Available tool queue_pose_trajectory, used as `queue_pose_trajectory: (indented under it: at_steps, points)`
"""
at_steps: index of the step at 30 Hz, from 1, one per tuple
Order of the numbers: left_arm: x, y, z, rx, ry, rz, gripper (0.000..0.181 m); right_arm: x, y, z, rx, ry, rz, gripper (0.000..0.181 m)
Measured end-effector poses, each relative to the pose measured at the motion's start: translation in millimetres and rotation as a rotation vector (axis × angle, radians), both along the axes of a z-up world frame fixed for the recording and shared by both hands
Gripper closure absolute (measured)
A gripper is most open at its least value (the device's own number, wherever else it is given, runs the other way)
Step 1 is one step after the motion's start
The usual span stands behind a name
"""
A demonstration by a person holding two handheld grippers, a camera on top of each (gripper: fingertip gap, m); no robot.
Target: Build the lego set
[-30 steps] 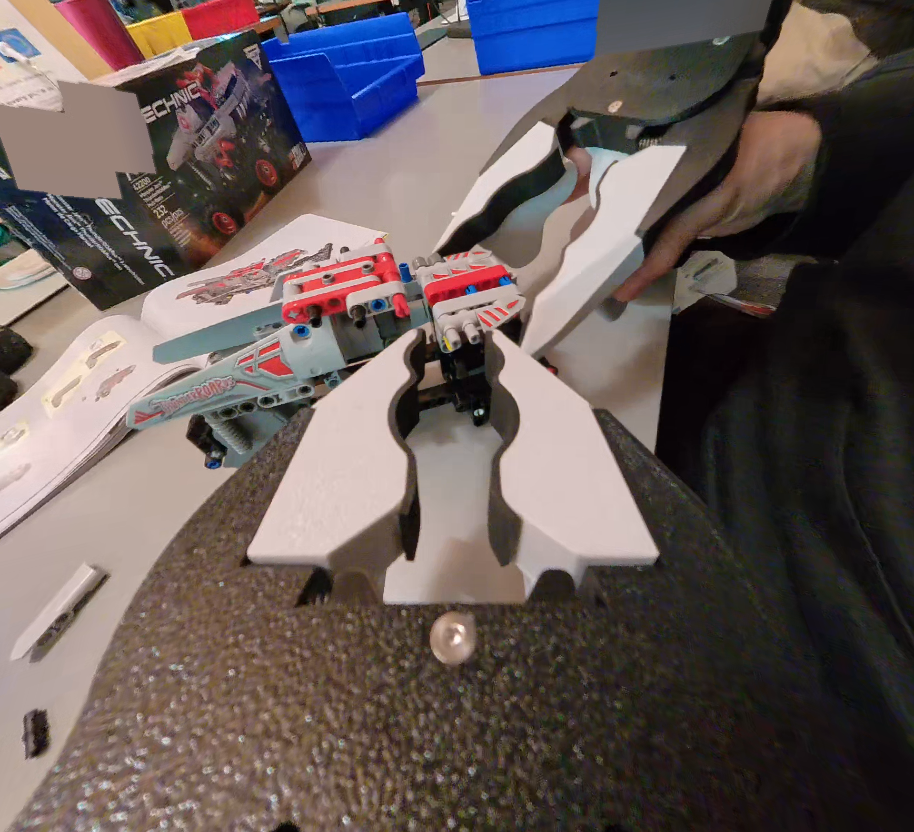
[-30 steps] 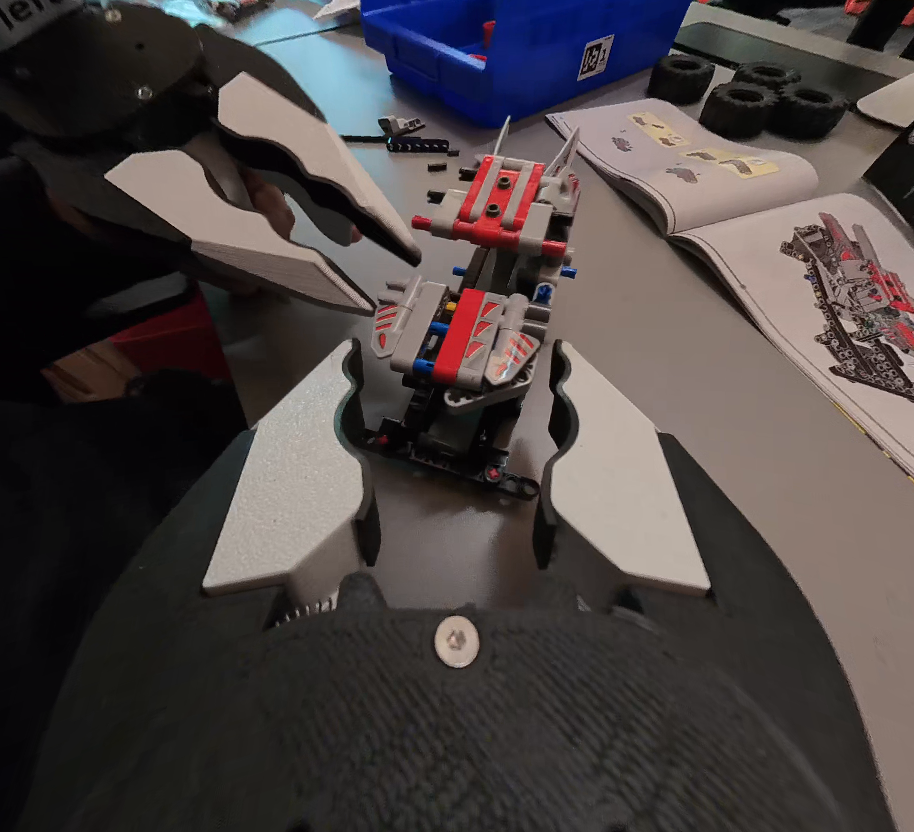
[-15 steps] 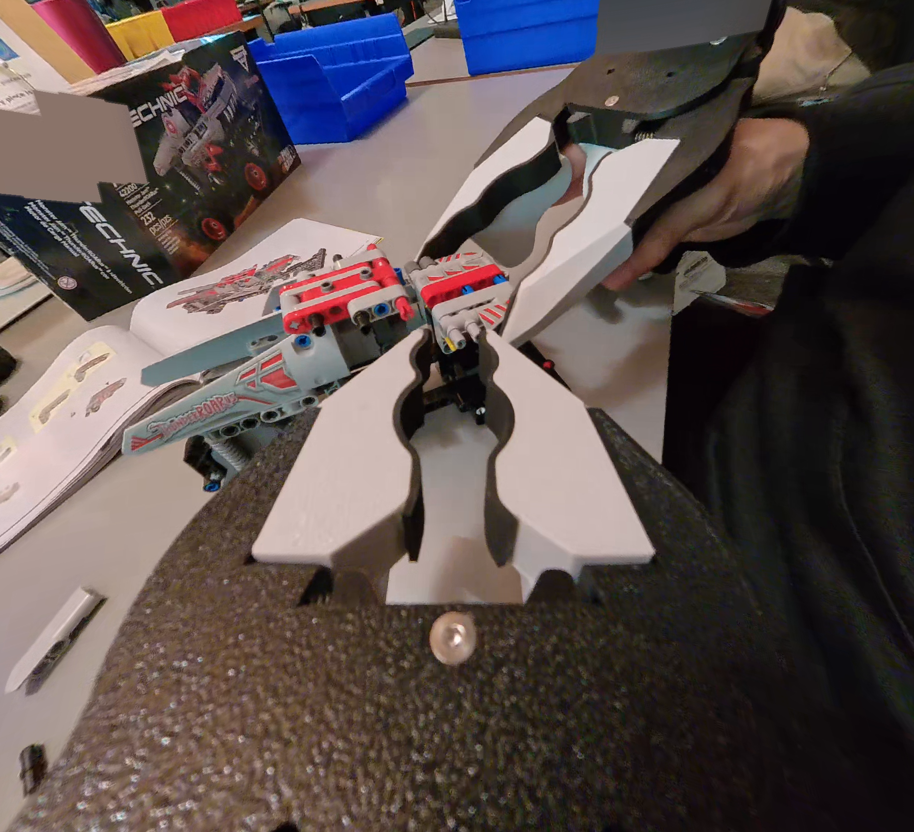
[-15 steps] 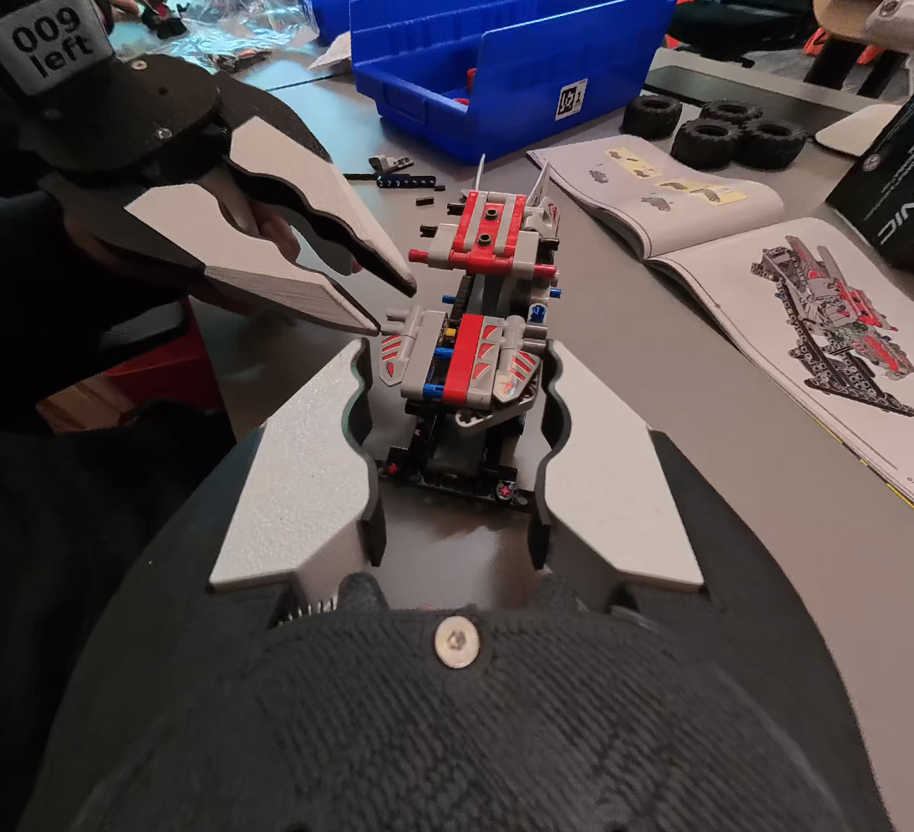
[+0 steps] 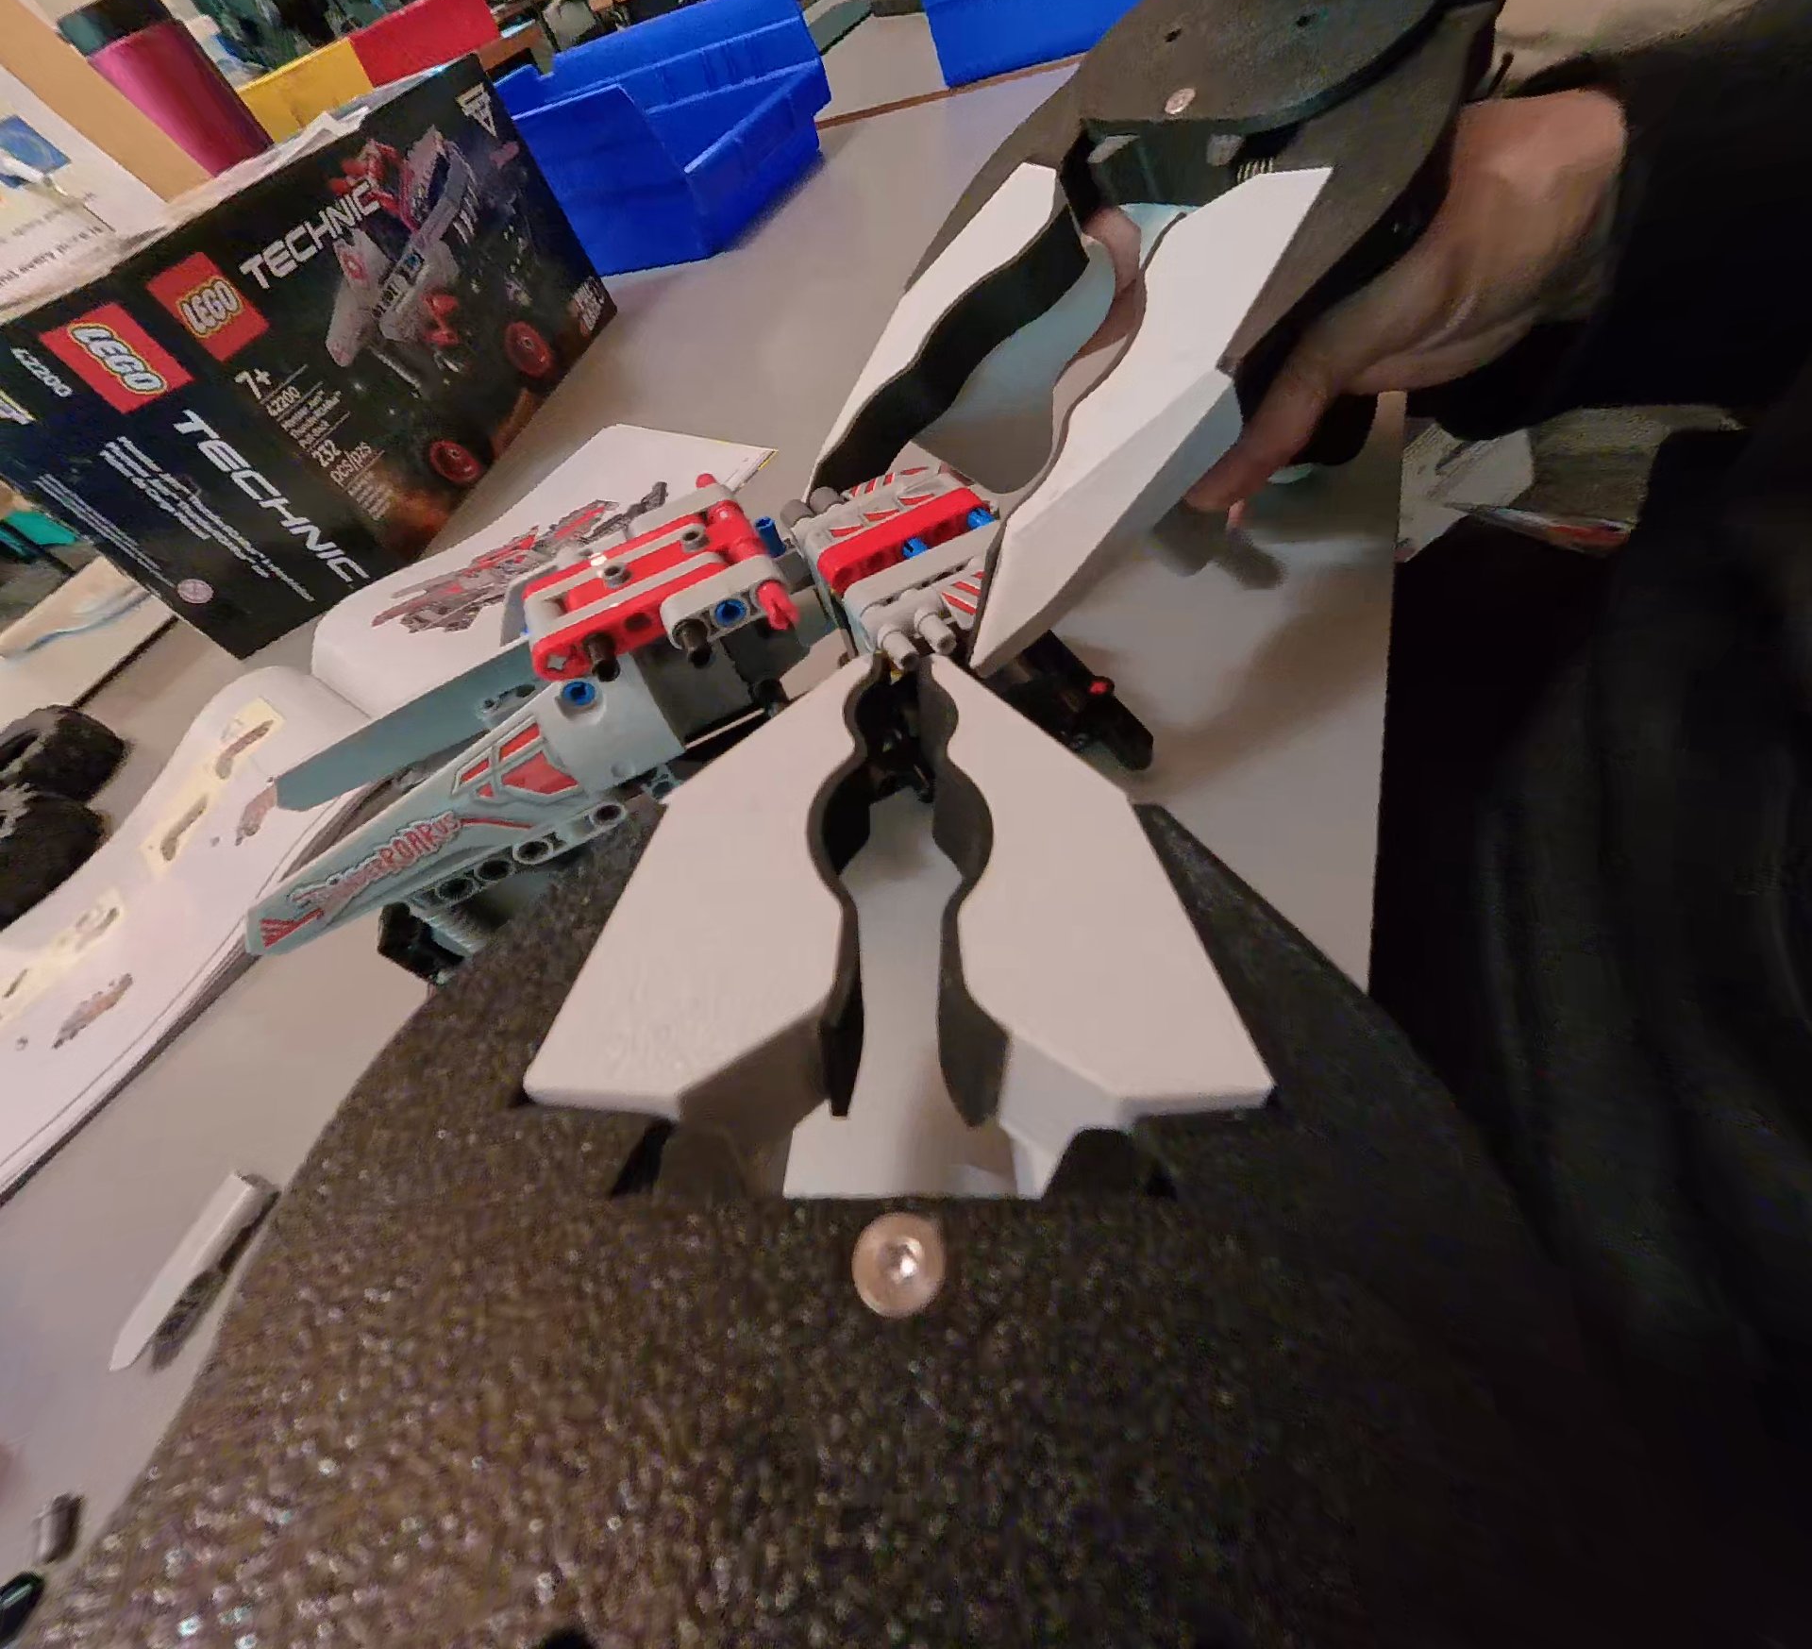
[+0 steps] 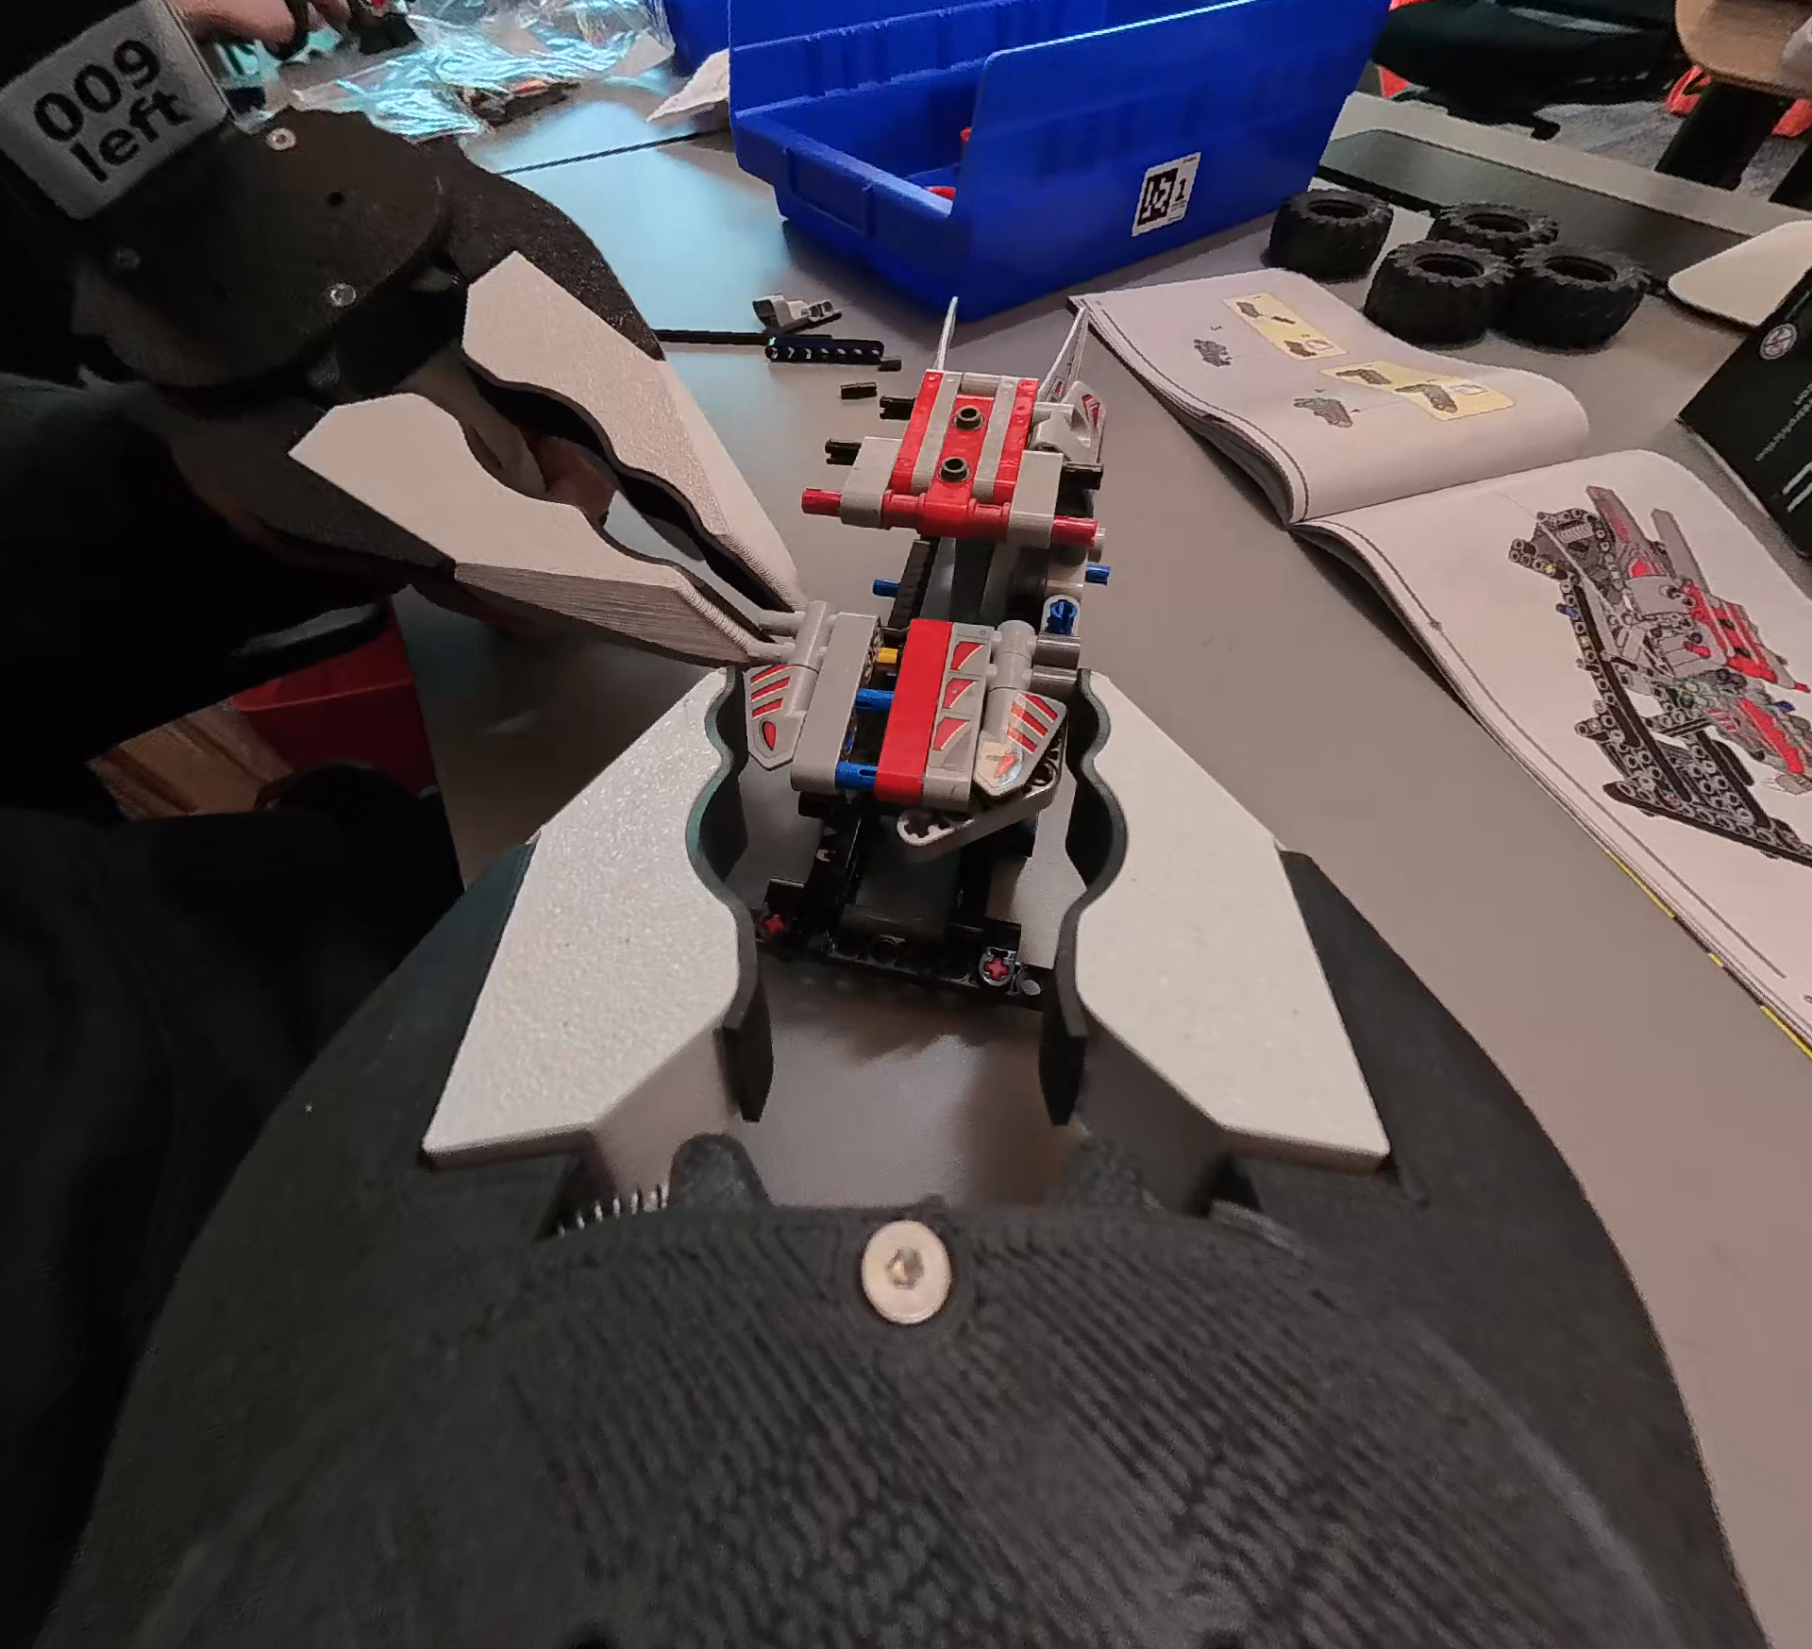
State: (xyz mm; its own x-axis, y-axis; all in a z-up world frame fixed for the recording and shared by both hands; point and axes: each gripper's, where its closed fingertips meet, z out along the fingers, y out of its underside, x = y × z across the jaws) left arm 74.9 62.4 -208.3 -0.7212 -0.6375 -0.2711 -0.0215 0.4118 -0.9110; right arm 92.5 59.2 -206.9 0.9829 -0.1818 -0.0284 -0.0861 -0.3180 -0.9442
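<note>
A red, grey and black lego vehicle model (image 5: 677, 592) stands on the grey table (image 6: 1275, 719). My right gripper (image 6: 904, 692) straddles the model's (image 6: 931, 700) near end, its fingers pressed against both sides, shut on it. It also shows in the left wrist view (image 5: 902, 572), coming in from the upper right. My left gripper (image 5: 900, 668) is nearly closed, its tips pinched on the short grey pins that stick out of the model's side. In the right wrist view the left gripper (image 6: 770, 633) reaches in from the left.
A lego box (image 5: 294, 386) and an open instruction booklet (image 6: 1471, 464) lie beside the model. Blue bins (image 6: 1030, 121) stand behind it. Black tyres (image 6: 1471, 268) sit at the far right. Loose small parts (image 6: 814, 337) lie past the model. A small white strip (image 5: 186, 1259) lies near the table's front. The tips of both grippers are at nearly the same place.
My right gripper has slid forward and closed around the model's end. My left gripper has moved in and narrowed onto the grey side pins.
</note>
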Motion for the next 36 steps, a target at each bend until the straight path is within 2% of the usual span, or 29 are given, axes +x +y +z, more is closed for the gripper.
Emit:
queue_pose_trajectory:
  at_steps: [13, 23, 26, 29, 33, 36]
  points:
    - [5.8, 0.4, -1.7, 0.058, -0.018, 0.038, 0.181, 6.4, 0.5, -3.3, -0.034, -0.026, -0.008, 0.117]
    - [10.1, 3.4, 0.5, 0.002, -0.017, 0.079, 0.180, 11.9, 2.1, -1.7, -0.012, -0.031, -0.005, 0.116]
    - [9.8, 3.9, 2.9, 0.002, -0.040, 0.094, 0.177, 20.6, -6.6, -1.3, -0.027, -0.123, -0.045, 0.104]
    - [6.0, 3.5, 7.8, 0.003, -0.084, 0.087, 0.168, 16.8, -8.7, 0.0, -0.014, -0.110, -0.025, 0.119]
    - [0.6, 1.4, 15.3, 0.120, -0.214, 0.081, 0.160, 15.1, -7.2, -3.7, -0.035, -0.095, -0.009, 0.124]
    - [-0.1, -5.2, 15.1, 0.310, -0.345, 0.056, 0.158, 15.0, -6.2, -4.1, -0.036, -0.089, 0.004, 0.126]
